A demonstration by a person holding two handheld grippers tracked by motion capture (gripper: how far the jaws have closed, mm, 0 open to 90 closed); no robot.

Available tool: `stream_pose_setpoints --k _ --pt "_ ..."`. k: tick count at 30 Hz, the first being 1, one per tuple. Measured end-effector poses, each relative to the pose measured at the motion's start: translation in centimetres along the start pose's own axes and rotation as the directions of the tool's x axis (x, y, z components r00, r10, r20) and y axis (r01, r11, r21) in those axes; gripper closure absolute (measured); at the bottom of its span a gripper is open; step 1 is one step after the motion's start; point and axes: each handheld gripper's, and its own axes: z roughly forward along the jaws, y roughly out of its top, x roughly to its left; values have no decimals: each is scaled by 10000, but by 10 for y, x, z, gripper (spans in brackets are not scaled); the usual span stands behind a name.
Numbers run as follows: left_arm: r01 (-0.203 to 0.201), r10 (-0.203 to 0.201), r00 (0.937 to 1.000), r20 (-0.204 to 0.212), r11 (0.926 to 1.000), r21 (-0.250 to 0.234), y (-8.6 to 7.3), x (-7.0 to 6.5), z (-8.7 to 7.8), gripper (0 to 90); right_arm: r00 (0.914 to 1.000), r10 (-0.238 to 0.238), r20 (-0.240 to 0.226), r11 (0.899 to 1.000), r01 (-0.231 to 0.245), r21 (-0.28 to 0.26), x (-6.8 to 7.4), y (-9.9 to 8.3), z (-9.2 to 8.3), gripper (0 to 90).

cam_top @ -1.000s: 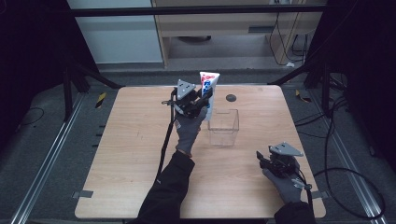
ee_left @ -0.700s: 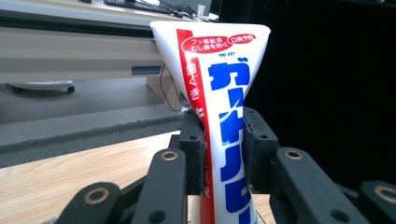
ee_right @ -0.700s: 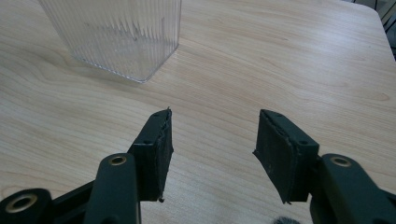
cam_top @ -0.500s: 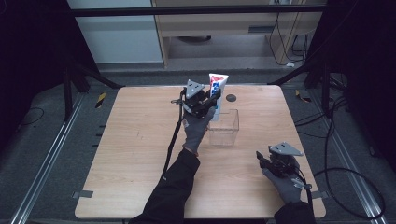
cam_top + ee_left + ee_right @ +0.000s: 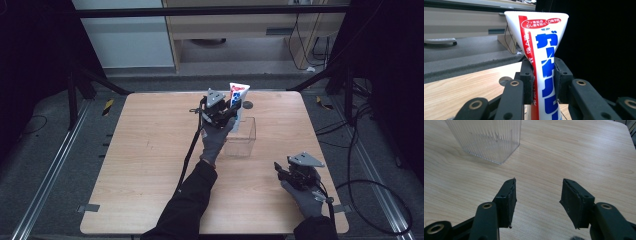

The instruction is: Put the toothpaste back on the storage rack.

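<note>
The left gripper's [image 5: 231,111] fingers [image 5: 527,82] clamp the toothpaste tube [image 5: 541,60] upright; it has drifted from beside the clear plastic container [image 5: 241,137] to above its far rim, ready to lower in. The right gripper [image 5: 537,202], fingers apart, rests near the tabletop's [image 5: 150,150] near right corner.

Toothpaste tube [image 5: 237,96] above clear box [image 5: 242,141]

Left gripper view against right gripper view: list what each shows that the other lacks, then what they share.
Left gripper view: the white toothpaste tube with red and blue print, standing upright and clamped between the left gripper and its black fingers, with a shelf unit and grey floor behind.

Right gripper view: the ribbed clear plastic container standing on the table, and the right gripper with its fingers apart and nothing between them.

Both: the light wooden table.
</note>
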Motion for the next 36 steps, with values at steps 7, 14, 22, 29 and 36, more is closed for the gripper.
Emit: stream_pose_setpoints --k 7,14,22,29,36 --pt "-107 107 9999 -40 9999 80 -7 0 6 721 10000 -33 -33 10000 33 1 0 0 1 459" --pt "-79 80 10000 -59 9998 156 -16 4 10 721 10000 -28 -42 10000 28 -3 0 0 1 459" --pt "16 -14 10000 -96 9996 287 -27 9 14 720 10000 -8 -61 10000 8 6 1 0 1 460" --pt "-59 67 9998 -170 9990 439 -34 9 18 719 9999 -1 -104 10000 1 6 1 0 1 460" --pt "-19 32 9998 -215 9982 592 -42 11 20 717 9999 -29 -98 10000 29 -3 1 0 1 460"
